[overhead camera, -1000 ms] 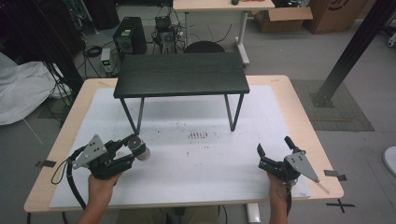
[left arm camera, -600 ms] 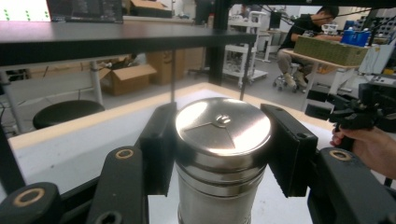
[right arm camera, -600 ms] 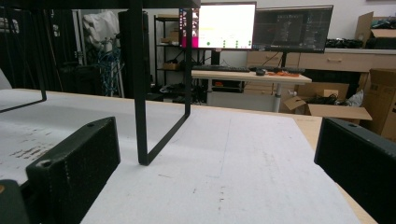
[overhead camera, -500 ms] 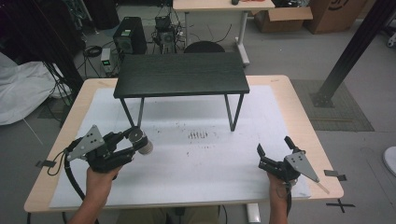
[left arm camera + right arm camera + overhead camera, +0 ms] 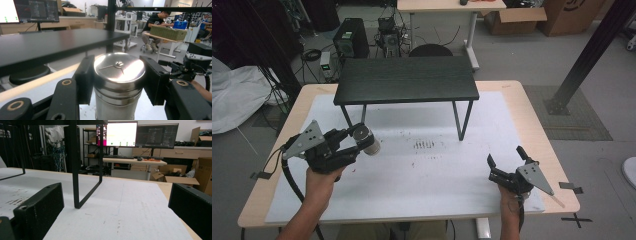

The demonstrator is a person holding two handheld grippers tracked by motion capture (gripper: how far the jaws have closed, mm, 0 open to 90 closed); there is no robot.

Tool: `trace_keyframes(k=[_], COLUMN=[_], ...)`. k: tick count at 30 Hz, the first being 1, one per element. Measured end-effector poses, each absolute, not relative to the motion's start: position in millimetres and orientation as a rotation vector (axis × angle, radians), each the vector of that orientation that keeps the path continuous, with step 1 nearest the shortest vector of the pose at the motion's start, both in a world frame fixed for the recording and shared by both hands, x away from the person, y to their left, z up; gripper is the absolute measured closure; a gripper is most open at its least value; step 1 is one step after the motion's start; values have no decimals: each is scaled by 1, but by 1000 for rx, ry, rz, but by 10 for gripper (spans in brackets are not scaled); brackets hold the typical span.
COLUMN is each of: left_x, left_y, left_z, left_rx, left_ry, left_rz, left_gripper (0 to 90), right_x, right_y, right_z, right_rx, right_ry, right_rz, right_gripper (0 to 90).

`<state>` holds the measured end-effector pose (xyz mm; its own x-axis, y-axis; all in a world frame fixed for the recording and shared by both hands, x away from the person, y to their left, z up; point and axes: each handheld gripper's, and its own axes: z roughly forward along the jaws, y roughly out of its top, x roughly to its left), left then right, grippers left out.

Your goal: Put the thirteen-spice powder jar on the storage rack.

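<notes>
Left gripper clamps steel tin near black shelf front-left leg; right gripper wide open, empty, right of shelf.

No writing, label or number in these pictures is legible.

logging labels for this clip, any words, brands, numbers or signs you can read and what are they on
None can be read.
Metal canister held in the left gripper: the lid bears only an embossed mark, no letters.
Monitors behind the table: text too small and blurred.
Cardboard box on the floor: a dark print, cut off and unreadable.
White mat: smudges, no writing.
</notes>
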<state>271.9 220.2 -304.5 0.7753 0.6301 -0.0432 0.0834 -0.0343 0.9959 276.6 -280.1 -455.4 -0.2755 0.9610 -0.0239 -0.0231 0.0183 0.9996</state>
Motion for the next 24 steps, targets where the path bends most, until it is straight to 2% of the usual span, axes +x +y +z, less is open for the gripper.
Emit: trace_keyframes(k=[24], left_x=[305], left_y=[205], left_z=[-250], left_rx=[1531], left_ry=[507], left_rz=[452], left_gripper=[491], right_x=[277], right_y=[-281], right_z=[-455], right_rx=[1034], right_ry=[1406], right_rz=[1408], right_gripper=[0])
